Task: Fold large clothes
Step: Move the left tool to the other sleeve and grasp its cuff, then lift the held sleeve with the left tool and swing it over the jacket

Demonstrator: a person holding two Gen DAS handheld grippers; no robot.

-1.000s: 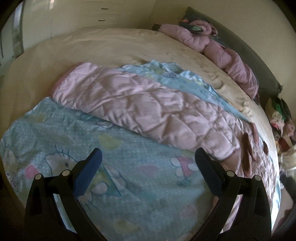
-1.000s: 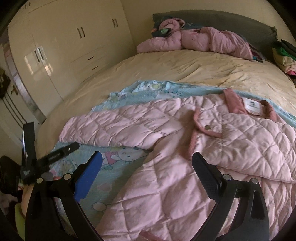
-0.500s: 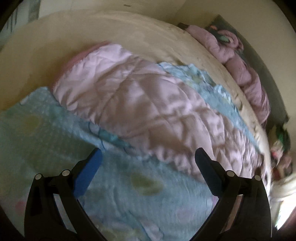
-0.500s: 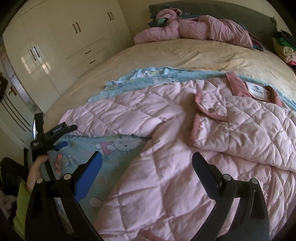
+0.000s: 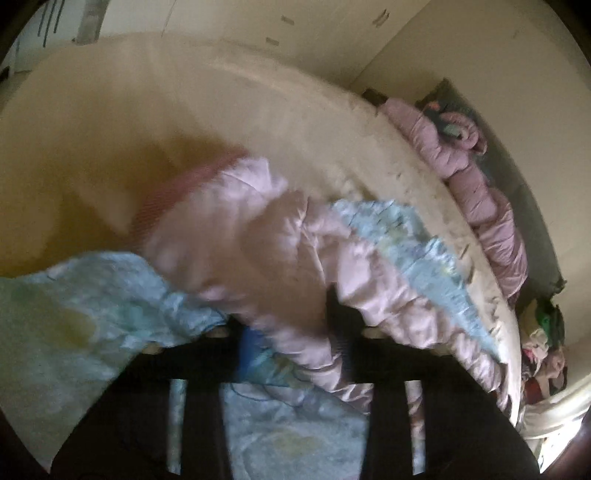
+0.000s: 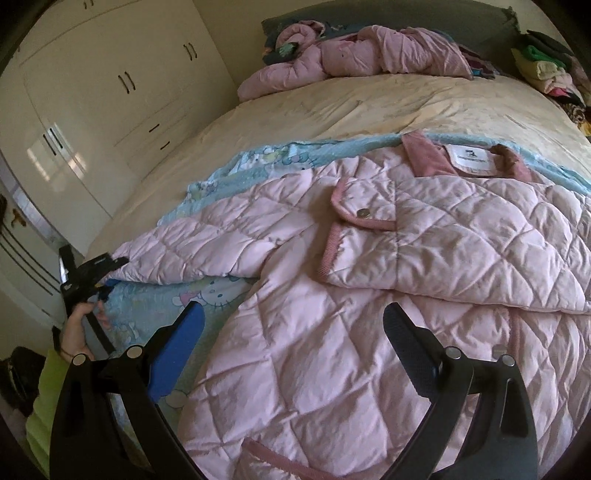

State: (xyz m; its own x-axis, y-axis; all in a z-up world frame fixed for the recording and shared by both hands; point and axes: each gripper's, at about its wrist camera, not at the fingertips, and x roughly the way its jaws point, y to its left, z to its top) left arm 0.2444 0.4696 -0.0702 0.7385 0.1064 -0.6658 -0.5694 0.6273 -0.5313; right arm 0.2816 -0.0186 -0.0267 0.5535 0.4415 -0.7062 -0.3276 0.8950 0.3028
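A: Right wrist view. Where does the garment lie?

B: The pale pink quilted jacket with darker pink corduroy trim (image 6: 369, 295) is spread flat on a light blue cartoon-print sheet (image 6: 207, 295), which covers part of the cream bedspread (image 6: 369, 107). Its collar and white label point toward the head of the bed; one front panel is folded back across the body.

A: And the right gripper (image 6: 293, 338)?

B: It hangs above the jacket's lower body. Its two fingers, one blue-faced and one black, are spread wide with nothing between them.

A: The left gripper (image 6: 92, 271)?

B: In the right wrist view it is at the end of the jacket's outstretched sleeve, at the bed's edge, held by a hand (image 6: 75, 332) in a lime-green cuff. In the blurred left wrist view the left gripper (image 5: 291, 332) has its fingers drawn close together, pinching a bunch of the pink sleeve (image 5: 258, 236), with some of the sheet gathered beside it.

A: Background?

B: A second pink padded garment (image 6: 351, 55) heaped by the grey headboard (image 6: 406, 18), a stack of folded clothes (image 6: 546, 70), and cream wardrobe doors (image 6: 110, 92).
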